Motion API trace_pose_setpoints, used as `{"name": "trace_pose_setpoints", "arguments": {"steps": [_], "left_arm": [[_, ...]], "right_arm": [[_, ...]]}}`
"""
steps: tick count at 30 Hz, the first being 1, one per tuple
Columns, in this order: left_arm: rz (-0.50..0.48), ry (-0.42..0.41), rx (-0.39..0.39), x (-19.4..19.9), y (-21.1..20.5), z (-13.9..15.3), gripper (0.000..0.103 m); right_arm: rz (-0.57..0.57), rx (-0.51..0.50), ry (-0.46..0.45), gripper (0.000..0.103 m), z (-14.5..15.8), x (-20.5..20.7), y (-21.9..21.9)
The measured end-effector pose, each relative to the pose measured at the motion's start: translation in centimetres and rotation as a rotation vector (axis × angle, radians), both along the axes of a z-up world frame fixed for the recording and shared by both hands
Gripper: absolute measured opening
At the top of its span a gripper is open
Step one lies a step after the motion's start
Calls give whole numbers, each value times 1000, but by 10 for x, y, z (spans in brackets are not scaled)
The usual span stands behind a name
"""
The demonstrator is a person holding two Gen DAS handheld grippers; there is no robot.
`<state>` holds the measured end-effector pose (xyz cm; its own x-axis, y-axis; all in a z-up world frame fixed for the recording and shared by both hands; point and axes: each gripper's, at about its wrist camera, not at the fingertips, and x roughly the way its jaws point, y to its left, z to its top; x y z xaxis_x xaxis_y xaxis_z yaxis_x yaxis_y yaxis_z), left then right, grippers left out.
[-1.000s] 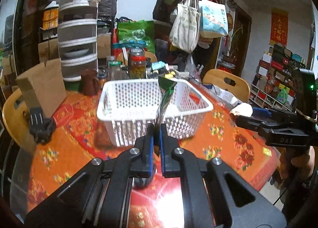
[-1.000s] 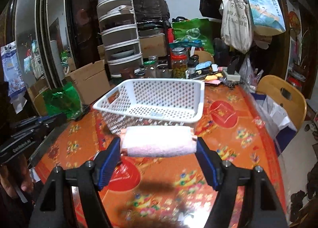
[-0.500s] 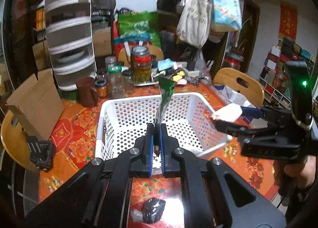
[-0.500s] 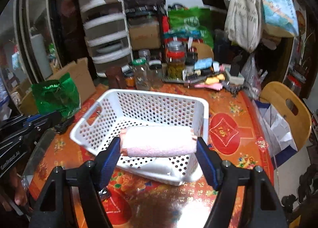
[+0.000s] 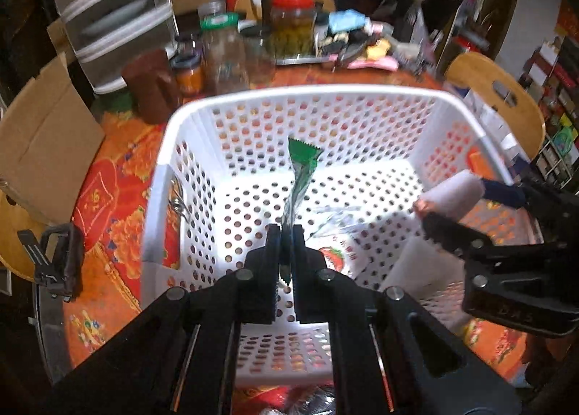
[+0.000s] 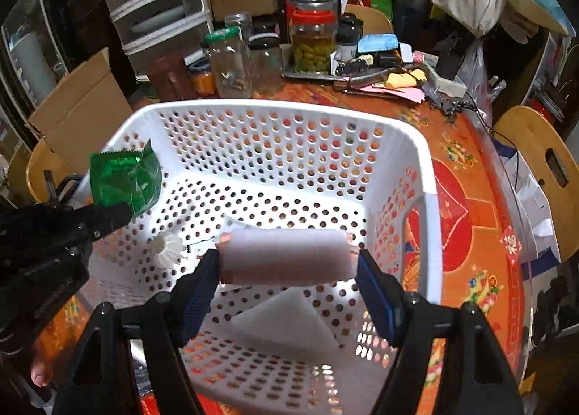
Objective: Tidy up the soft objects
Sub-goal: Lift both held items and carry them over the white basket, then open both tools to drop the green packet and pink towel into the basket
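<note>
The right gripper (image 6: 287, 263) hangs over the near half of the white basket (image 6: 430, 205), its jaws spread wide and clamping the pink towel roll (image 6: 286, 256) end to end. The roll's long axis runs from 9 to 3 o'clock, straight across the jaws, with open basket floor directly beneath; judged from that, release would drop it inside. The roll looks soft and tightly wound, pale pink with darker ends. At 10 o'clock the left gripper (image 5: 286, 245) has its jaws pressed nearly together, pinching the lower edge of a green foil packet (image 5: 302, 169), which stands upright and crinkled over the basket's middle. Beyond, jars (image 6: 313, 42) crowd the surface (image 6: 466, 176).
</note>
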<state>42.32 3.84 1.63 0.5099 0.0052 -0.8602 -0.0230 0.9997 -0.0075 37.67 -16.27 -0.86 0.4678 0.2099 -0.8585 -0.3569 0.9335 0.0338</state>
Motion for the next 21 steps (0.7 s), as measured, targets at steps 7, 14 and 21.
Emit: {"name": "trace_pose_setpoints", "arguments": {"steps": [7,14,21], "left_arm": [[-1,67,28,19,1,-31,5],[4,88,3,20,3,-41,5],[0,49,-7,15,1,-35,11]], "right_arm": [[-2,-107,-4,74,-10,14,10],[11,-161,15,75,-22,18,18],[28,-143,-11,88,-17,12,18]]}}
